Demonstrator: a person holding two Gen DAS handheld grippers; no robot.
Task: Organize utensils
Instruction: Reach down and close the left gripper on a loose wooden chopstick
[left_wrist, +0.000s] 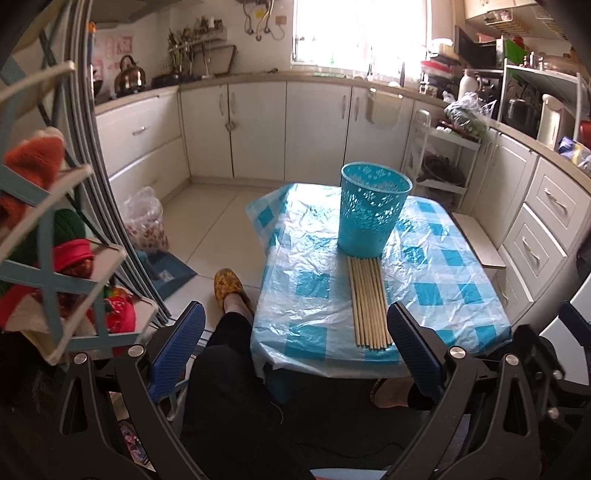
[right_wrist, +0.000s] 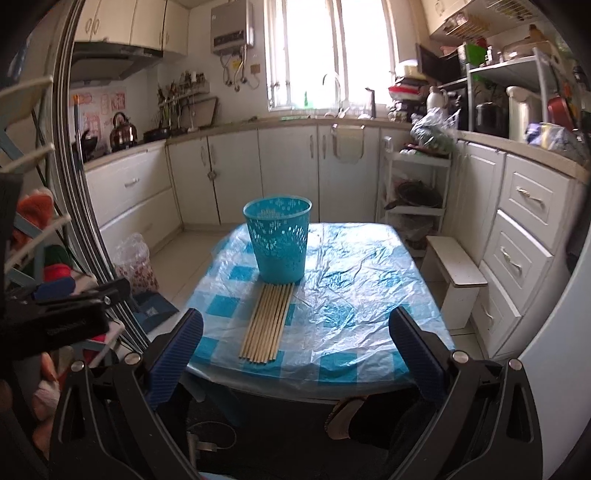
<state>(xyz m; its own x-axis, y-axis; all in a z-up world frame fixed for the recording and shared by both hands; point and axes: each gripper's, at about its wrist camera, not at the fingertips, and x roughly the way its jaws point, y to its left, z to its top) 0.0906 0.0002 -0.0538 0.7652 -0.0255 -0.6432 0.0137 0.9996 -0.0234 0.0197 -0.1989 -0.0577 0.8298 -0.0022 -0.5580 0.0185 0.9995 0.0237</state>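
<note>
Here, a row of pale wooden chopsticks (right_wrist: 266, 322) lies flat and side by side on the plastic-covered table (right_wrist: 354, 295), far ends touching or just short of the foot of the perforated blue basket (right_wrist: 279, 239), near ends toward the table's front edge. Left gripper (left_wrist: 295, 354) and right gripper (right_wrist: 295, 354) both hang back off that edge, jaws spread wide, nothing held. Judgement: sticks look light, stiff and smooth, likely to roll or fan apart on the slick, wrinkled sheet. Best hold probably across one or two sticks near the near ends, pinched from the sides. The basket, light and empty-looking, may tip if bumped.
</note>
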